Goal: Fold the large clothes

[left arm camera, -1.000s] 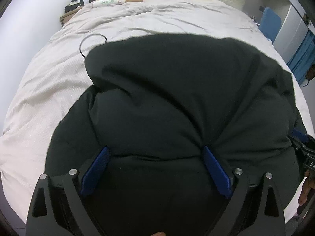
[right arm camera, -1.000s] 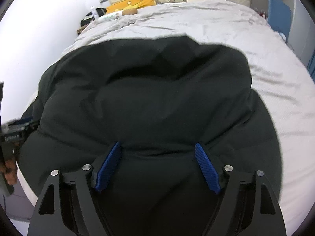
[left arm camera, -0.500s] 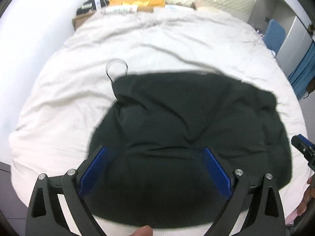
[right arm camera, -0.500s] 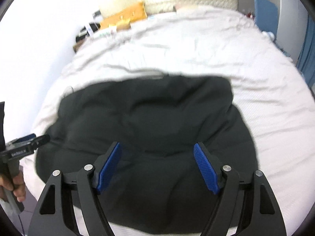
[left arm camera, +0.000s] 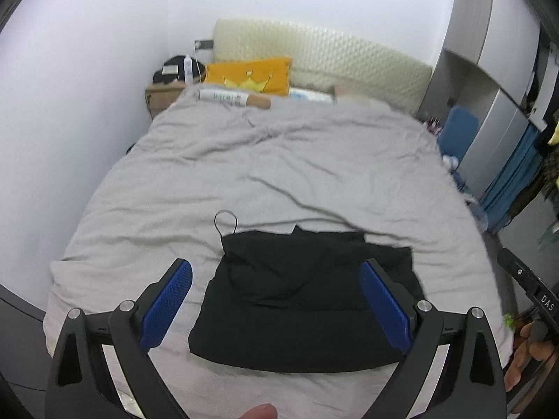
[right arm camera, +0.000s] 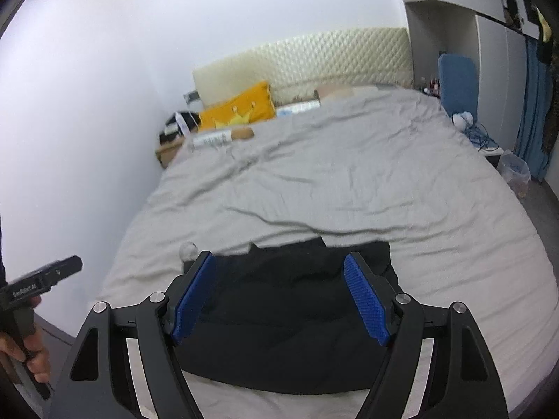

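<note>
With the left gripper point(left arm camera: 276, 300) and right gripper point(right arm camera: 279, 296) both spread wide and empty above it, the folded black garment point(left arm camera: 307, 300) lies on the bed point(left arm camera: 244, 174) near its foot; expect soft, puffy, limp bulk, so pinch its corners.

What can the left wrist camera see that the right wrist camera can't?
Only the left wrist view shows a thin cord loop clearly at the black garment's corner. Only the right wrist view shows a clear plastic tub on the floor. Both show the garment lying on the grey bed, the yellow pillow, and open, empty tools.
</note>
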Tool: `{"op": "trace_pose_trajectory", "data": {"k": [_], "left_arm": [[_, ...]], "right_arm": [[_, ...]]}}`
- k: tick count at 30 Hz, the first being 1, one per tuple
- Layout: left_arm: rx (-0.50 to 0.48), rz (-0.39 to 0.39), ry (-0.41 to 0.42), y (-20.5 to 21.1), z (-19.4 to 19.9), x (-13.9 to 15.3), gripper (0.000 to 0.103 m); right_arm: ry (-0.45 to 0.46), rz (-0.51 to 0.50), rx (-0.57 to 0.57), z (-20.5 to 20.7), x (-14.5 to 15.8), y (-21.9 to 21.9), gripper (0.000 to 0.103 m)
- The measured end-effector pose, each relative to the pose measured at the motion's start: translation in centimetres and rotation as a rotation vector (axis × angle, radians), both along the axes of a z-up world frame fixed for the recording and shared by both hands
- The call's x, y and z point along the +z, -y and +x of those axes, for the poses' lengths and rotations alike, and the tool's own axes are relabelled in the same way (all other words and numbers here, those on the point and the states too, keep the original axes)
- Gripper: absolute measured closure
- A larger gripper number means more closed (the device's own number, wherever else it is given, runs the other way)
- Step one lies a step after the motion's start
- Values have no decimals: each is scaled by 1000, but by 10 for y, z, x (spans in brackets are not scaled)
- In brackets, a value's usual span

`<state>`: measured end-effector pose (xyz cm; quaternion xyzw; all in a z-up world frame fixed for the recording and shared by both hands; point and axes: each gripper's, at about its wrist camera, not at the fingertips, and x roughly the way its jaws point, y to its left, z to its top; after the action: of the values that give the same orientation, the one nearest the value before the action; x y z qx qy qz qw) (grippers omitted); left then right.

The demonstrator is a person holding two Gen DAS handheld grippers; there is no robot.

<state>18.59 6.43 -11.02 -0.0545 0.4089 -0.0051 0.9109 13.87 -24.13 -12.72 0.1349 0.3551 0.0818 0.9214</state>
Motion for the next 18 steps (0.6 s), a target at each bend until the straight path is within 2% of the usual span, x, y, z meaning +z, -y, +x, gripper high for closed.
{"op": "trace_pose_trajectory", "data": {"k": [2, 8, 12, 18], "left_arm": [[2, 2, 27, 2, -16, 29, 6], [-18, -5, 95, 8, -66, 89, 6], [-13, -6, 133, 11, -103, 116, 6], [-31, -8, 148, 19, -156, 135, 6]], "right_arm": [[36, -4, 0, -14, 27, 2, 28], [132, 3, -11, -61, 86, 7, 23], [180, -2, -16, -96, 113, 7, 19], [214, -1, -10, -144, 132, 2, 14]]}}
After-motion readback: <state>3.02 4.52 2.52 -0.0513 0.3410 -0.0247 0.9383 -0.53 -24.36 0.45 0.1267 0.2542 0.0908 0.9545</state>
